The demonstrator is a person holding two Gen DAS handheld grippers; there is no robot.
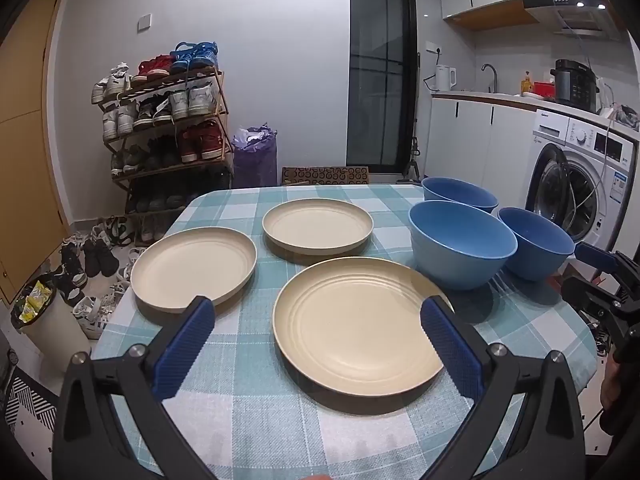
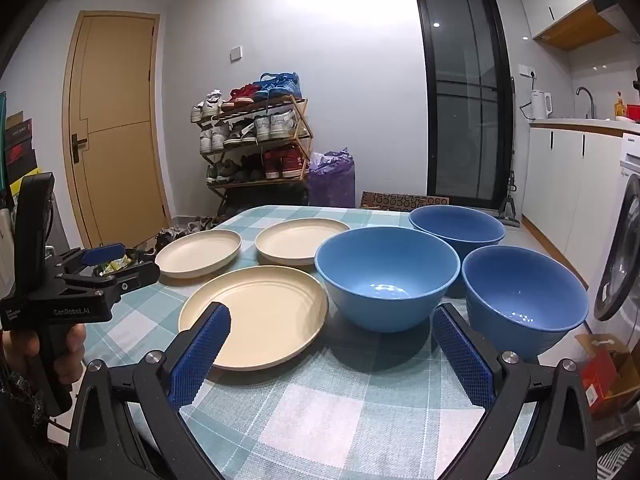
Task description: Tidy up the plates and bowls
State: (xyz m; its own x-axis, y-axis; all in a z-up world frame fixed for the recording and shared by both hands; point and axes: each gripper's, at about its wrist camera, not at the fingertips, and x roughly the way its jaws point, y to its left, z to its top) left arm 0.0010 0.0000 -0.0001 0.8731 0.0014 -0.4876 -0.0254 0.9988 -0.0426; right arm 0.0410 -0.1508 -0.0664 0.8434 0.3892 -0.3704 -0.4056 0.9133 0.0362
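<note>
Three cream plates and three blue bowls are set on a checked tablecloth. Landmark = nearest plate: left plate is seen beside it, far plate behind it, light-blue bowl just right, w/ two darker bowls past that. Left gripper is held wide open over the nearest plate, nothing gripped. Right gripper is also spread open, empty, in front of the bowls.
</note>
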